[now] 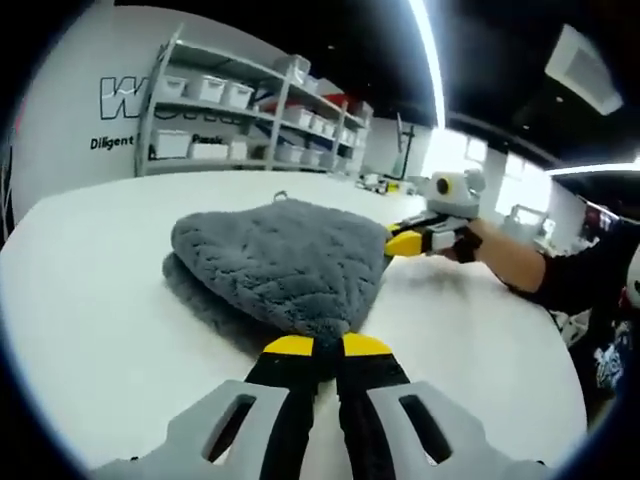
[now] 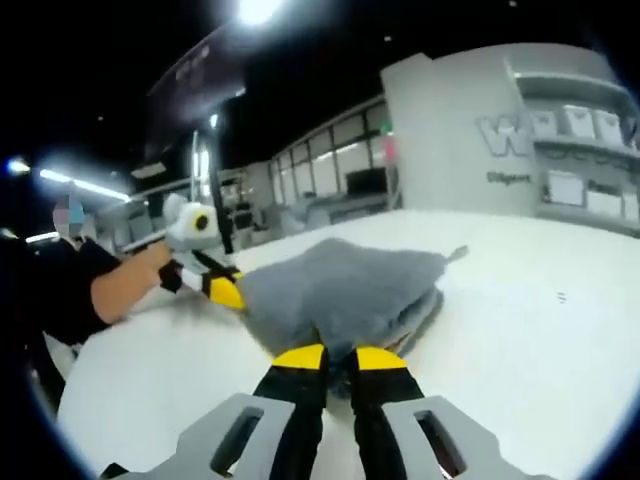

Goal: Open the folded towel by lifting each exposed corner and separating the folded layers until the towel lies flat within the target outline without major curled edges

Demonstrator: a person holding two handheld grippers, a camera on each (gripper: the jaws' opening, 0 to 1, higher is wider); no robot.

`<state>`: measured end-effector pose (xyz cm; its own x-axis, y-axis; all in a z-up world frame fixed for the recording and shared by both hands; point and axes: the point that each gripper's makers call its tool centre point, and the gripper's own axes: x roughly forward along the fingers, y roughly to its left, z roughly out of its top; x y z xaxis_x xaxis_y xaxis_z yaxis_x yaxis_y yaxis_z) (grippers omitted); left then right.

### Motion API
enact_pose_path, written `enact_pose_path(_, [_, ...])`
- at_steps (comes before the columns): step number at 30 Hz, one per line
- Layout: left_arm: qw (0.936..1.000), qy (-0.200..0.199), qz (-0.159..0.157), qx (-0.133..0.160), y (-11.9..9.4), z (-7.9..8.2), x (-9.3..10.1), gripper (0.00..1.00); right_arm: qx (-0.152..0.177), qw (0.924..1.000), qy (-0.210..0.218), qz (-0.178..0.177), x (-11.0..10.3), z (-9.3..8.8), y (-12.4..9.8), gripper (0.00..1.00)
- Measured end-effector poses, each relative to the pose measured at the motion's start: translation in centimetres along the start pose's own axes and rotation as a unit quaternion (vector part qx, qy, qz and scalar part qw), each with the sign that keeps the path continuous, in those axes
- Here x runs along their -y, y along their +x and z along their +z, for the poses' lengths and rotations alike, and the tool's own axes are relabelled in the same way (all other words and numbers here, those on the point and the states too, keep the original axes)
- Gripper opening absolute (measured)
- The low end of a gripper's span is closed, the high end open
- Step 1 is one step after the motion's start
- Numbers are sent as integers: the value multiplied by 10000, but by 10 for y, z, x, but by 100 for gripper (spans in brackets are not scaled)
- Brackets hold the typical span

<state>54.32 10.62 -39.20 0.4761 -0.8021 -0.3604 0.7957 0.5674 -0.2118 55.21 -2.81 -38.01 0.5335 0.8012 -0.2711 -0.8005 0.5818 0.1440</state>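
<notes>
Left gripper view looks along the left tongs (image 1: 327,345), whose yellow-tipped jaws are pressed together on the nearest corner of the grey towel (image 1: 280,262). The towel is the landmark here: it lies folded in layers on the white surface (image 1: 90,300), its quilted top layer pulled up at the near corner, with a darker lower layer showing along its left edge. At the towel's right corner the right tongs (image 1: 398,241) pinch the cloth, held by a person's hand (image 1: 490,245) in a dark sleeve. A small loop sticks out at the towel's far edge. Beyond the towel, past the far rim of the surface, stands a metal shelf rack (image 1: 250,110) loaded with white bins, against a white wall with dark lettering. A long ceiling light runs overhead.

In the right gripper view the right tongs (image 2: 340,356) rise from below, their yellow tips closed on the towel's (image 2: 345,285) nearest corner, so the upper layer is lifted and the folded layers beneath show at its right side. At the towel's left corner the left tongs (image 2: 226,292) grip the cloth, with the person's hand (image 2: 150,265) just behind them. The surface (image 2: 540,330) spreads bare to the right of the towel. Far behind the towel are windows, and to the right of them the wall with the shelves of bins (image 2: 580,150).
</notes>
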Motion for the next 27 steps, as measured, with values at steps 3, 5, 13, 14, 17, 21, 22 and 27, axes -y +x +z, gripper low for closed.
enact_pose_path(3, [10000, -28, 57, 31, -1, -1, 0, 6, -20, 10000, 52, -23, -1, -2, 0, 3])
enact_pose_path(5, [9997, -221, 114, 57, -1, -2, 4, 7, -37, 10000, 66, -52, -3, -3, -1, 3])
enact_pose_path(13, [9994, -296, 142, 126, -2, -3, 5, 8, 15, 10000, 60, 6, -8, -4, -5, 3])
enact_pose_path(14, [9994, -281, 161, 126, -2, -3, 5, 8, 18, 10000, 62, -4, -8, -5, -5, 3])
enact_pose_path(17, [9994, -247, 190, 116, -3, -2, 3, 8, 20, 10000, 69, -21, -8, -4, -6, 3])
enact_pose_path(21, [9997, -219, 88, 86, -3, -3, 5, 7, 5, 9999, -116, -87, -8, -4, -8, 3])
enact_pose_path(22, [9997, -210, 78, 84, -3, -3, 5, 7, -1, 9999, -121, -87, -9, -4, -8, 3])
enact_pose_path(27, [9997, -212, 74, 88, -3, -2, 5, 7, -91, 9999, -95, -61, -11, -7, -11, 4])
